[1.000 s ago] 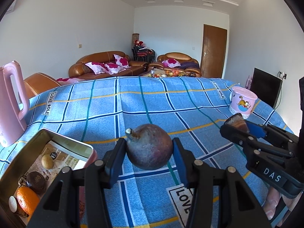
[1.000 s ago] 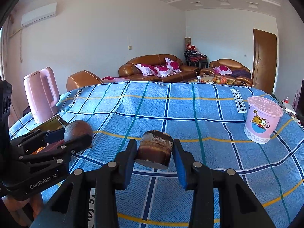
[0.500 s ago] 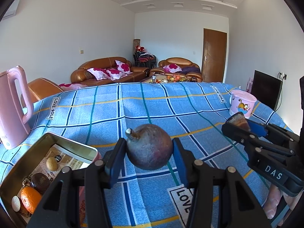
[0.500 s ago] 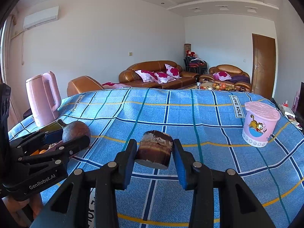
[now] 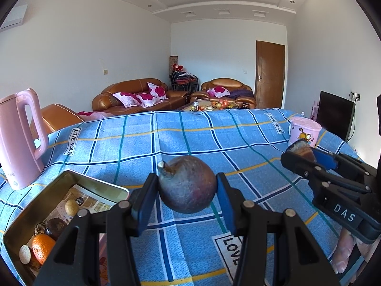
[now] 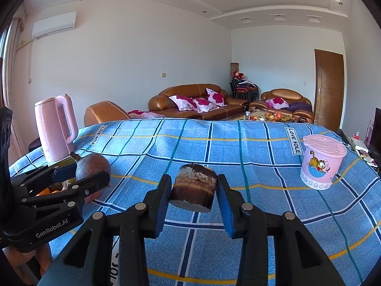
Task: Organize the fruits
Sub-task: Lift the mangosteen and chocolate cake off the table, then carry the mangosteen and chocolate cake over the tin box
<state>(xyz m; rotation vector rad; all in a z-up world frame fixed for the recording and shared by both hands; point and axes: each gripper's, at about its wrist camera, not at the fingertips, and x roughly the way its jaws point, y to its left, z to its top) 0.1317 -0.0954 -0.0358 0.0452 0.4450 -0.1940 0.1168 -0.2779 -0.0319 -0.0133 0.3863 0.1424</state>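
Observation:
My left gripper (image 5: 186,196) is shut on a round, dark purple-brown fruit (image 5: 188,187) with a short stem, held above the blue checked tablecloth (image 5: 190,138). My right gripper (image 6: 193,194) is shut on a brown, stubby cylindrical piece (image 6: 194,187) with a rough pale top. In the left wrist view the right gripper (image 5: 301,153) shows at the right with that piece (image 5: 298,147). In the right wrist view the left gripper (image 6: 91,174) and its fruit (image 6: 92,163) are at the left. A metal tin (image 5: 95,184) at lower left holds an orange (image 5: 42,247) and several small fruits.
A pink kettle (image 5: 19,138) stands at the table's left edge beside the tin. A pink lidded cup (image 6: 321,162) with a cartoon cat stands at the right. A person's fingers (image 5: 343,250) hold the right gripper. Sofas and a door lie beyond the table.
Both wrist views have tipped upward a little, so the table sits lower in each picture. Both grips are unchanged.

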